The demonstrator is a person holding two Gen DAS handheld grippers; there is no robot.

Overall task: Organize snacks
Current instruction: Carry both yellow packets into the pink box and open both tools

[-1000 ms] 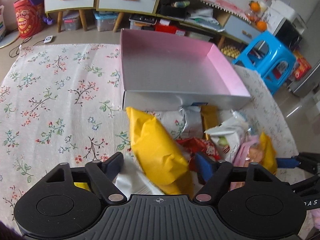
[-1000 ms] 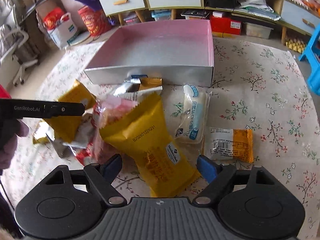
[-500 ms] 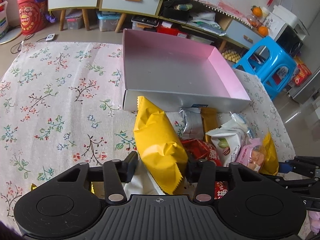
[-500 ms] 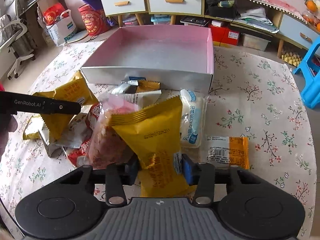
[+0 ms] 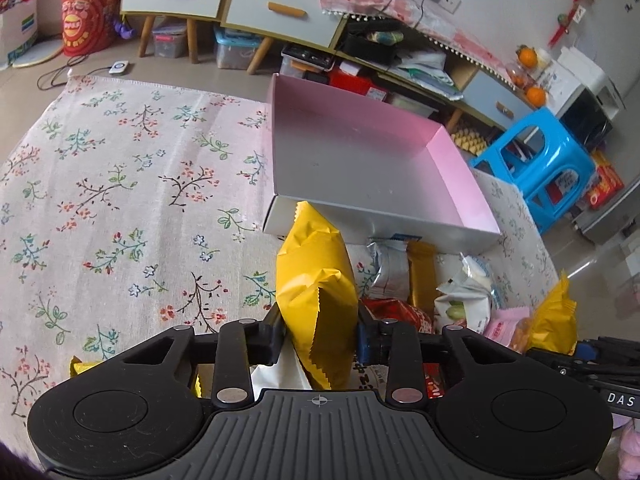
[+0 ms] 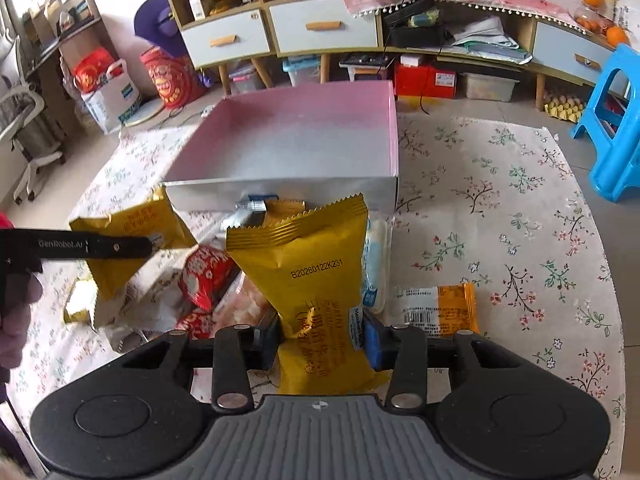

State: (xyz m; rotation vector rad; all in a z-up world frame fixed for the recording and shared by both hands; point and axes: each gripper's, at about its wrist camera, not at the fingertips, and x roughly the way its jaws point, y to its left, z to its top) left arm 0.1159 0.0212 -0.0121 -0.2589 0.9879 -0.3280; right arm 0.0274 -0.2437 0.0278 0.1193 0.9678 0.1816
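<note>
Two grippers each clamp a snack: the left gripper [image 5: 318,338] pinches a plain yellow packet [image 5: 316,276] at lower centre, the right gripper [image 6: 322,338] a gold packet [image 6: 316,280] printed "B20260122K231". Beyond them, loose snacks [image 6: 204,276] crowd a floral cloth [image 5: 120,184] before the pink box [image 5: 360,160]. Drawers [image 6: 264,34] and a blue stool [image 5: 548,160] fill the upper frame. "GenRobot.AI" marks the left gripper's finger.

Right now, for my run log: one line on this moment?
left tool: shut on yellow packet | right tool: shut on gold packet | pink box: empty
</note>
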